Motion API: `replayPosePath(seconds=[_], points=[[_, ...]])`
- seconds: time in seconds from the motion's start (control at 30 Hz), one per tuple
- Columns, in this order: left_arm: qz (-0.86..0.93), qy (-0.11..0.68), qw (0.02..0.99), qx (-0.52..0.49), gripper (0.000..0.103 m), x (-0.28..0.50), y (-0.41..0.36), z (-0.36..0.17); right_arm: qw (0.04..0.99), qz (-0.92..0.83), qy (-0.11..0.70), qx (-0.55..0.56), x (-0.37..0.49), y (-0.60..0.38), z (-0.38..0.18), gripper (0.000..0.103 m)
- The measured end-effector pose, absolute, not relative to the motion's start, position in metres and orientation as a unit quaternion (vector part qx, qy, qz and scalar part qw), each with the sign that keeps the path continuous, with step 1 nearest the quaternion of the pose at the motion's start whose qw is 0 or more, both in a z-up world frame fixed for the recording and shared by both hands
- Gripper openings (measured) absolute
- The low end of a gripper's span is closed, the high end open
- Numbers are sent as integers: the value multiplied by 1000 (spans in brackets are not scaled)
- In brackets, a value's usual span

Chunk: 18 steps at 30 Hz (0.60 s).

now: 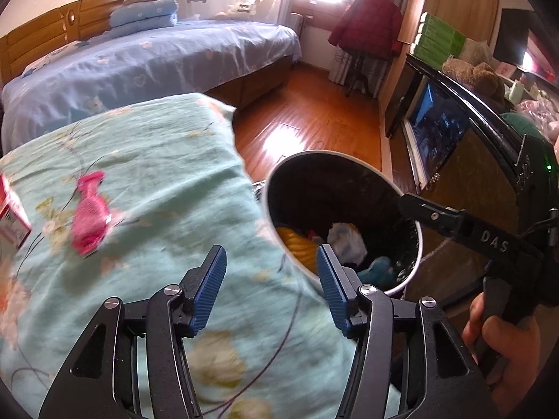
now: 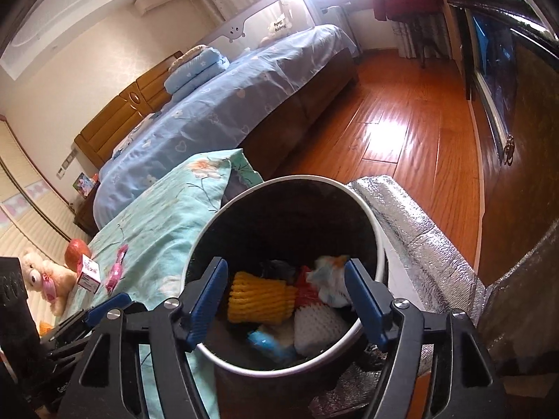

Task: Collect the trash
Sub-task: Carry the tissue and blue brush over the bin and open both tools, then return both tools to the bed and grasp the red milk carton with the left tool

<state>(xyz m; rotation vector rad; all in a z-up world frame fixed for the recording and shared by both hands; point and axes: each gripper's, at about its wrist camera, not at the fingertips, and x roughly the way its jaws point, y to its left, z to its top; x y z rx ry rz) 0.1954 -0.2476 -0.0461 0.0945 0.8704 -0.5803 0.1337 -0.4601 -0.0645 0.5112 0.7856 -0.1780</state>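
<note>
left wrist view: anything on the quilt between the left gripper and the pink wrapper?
Nothing: only bare floral quilt lies between the open left gripper and the pink wrapper. Left wrist view shows it.

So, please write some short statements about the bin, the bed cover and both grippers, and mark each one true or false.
1. The bin already has trash inside, including a yellow foam net. True.
2. The left gripper is shut on the pink wrapper. False: its jaws are open and empty, and the wrapper lies on the green bed cover.
3. The right gripper is open above the bin. True.
4. The small red and white box is in the bin. False: it lies on the bed cover.
5. The floor is grey carpet. False: it is shiny wood.
</note>
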Motion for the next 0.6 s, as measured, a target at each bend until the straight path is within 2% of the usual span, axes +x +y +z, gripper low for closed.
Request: replayPosePath(seconds=[0.07, 0.13, 0.3, 0.4, 0.6], points=[[-266, 417, 868, 39, 62, 195, -236, -48, 890, -79, 375, 246, 132, -454, -63, 78], [-255, 422, 870, 28, 63, 196, -223, -51, 892, -77, 373, 243, 132, -449, -61, 81], [-226, 431, 874, 9, 65, 195, -188, -58, 894, -64, 377, 235, 133, -429, -59, 81], [-209, 431, 878, 1, 69, 195, -168, -61, 895, -53, 379, 230, 135, -415, -58, 83], [-174, 435, 883, -20, 70, 201, -127, -64, 897, -28, 390, 205, 144, -382, -59, 84]])
